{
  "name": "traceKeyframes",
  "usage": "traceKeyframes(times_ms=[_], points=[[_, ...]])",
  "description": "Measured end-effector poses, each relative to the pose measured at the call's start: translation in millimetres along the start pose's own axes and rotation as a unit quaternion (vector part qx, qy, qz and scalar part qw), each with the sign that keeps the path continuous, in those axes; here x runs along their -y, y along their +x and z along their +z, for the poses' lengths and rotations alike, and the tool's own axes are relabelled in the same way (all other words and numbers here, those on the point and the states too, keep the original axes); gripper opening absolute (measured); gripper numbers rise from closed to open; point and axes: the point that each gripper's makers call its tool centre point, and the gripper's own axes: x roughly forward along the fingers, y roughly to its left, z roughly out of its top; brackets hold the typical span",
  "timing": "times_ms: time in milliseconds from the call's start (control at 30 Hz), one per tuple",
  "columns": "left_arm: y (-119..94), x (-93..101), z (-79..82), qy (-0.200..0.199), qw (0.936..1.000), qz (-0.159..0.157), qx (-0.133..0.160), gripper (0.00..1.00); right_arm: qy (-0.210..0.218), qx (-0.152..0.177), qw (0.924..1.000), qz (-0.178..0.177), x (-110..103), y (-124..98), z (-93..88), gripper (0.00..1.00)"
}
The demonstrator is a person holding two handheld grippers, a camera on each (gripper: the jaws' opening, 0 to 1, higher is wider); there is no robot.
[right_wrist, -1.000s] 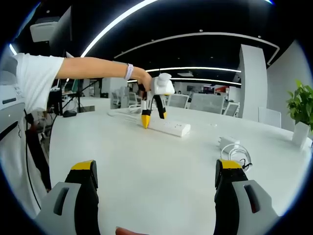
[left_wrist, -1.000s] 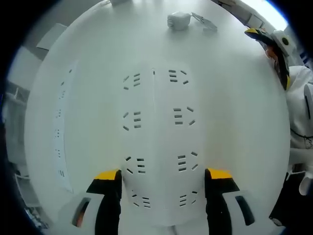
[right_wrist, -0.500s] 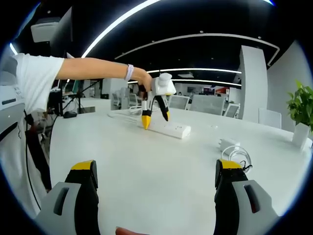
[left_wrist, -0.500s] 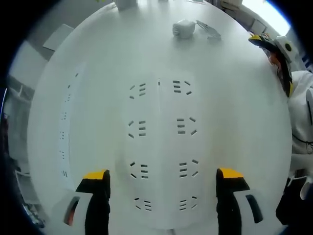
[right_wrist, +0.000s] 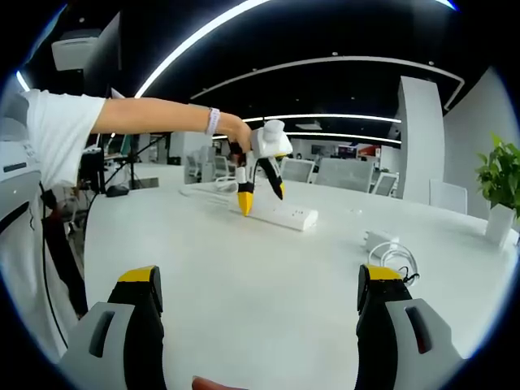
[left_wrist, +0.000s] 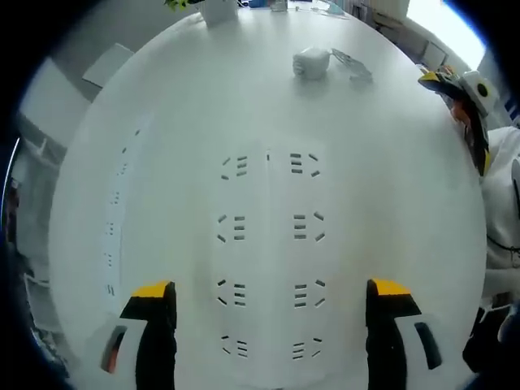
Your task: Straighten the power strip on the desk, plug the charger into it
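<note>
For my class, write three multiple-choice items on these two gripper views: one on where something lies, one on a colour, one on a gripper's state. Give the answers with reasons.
1. Where is the charger relative to the power strip in the right gripper view?
A. On top of it
B. Apart from it, to the right on the desk
C. Plugged into it

2. What colour are the tips of the left gripper?
A. Yellow
B. Red
C. Green

3. How does the right gripper stand?
A. Shut on the charger
B. Shut, holding nothing
C. Open, holding nothing

Answers: 1 B, bare desk lies between them. 2 A, yellow tips show above the strip. 3 C, its jaws stand wide apart over bare desk.
</note>
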Motion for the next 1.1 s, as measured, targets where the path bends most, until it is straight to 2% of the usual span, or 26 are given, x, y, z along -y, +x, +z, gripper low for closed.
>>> traceKeyframes(times_ms=[167, 333, 433, 600, 733, 900, 1100], points=[[-2, -0.8, 4.6, -0.018, 0.9996, 0.007, 0.022, 0.99, -0.001, 0.001, 1.0000, 0.001, -3, 0, 0.4, 1.00], [-4, 0.4, 12.4, -0.044, 0.9969, 0.011, 0.064, 0.99, -0.001, 0.002, 1.0000, 0.004, -6, 0, 1.9, 1.00], [-6, 4.2, 17.0, -0.055, 0.9946, 0.002, 0.088, 0.99, -0.001, 0.005, 1.0000, 0.005, -7, 0, 3.1, 1.00], [-7, 5.8, 26.3, -0.063, 0.9900, 0.009, 0.126, 0.99, 0.000, 0.007, 0.9999, 0.008, -11, 1, 3.7, 1.00], [-3, 4.8, 29.8, -0.057, 0.9883, 0.025, 0.139, 0.99, 0.000, 0.007, 0.9999, 0.012, -14, 2, 4.1, 1.00], [-4, 8.1, 46.7, -0.059, 0.9775, 0.027, 0.201, 0.99, -0.001, 0.006, 0.9999, 0.014, -16, 0, 2.8, 1.00], [-4, 12.9, 57.3, -0.066, 0.9669, 0.029, 0.245, 0.99, 0.002, 0.006, 0.9999, 0.014, -19, -2, 0.9, 1.00]])
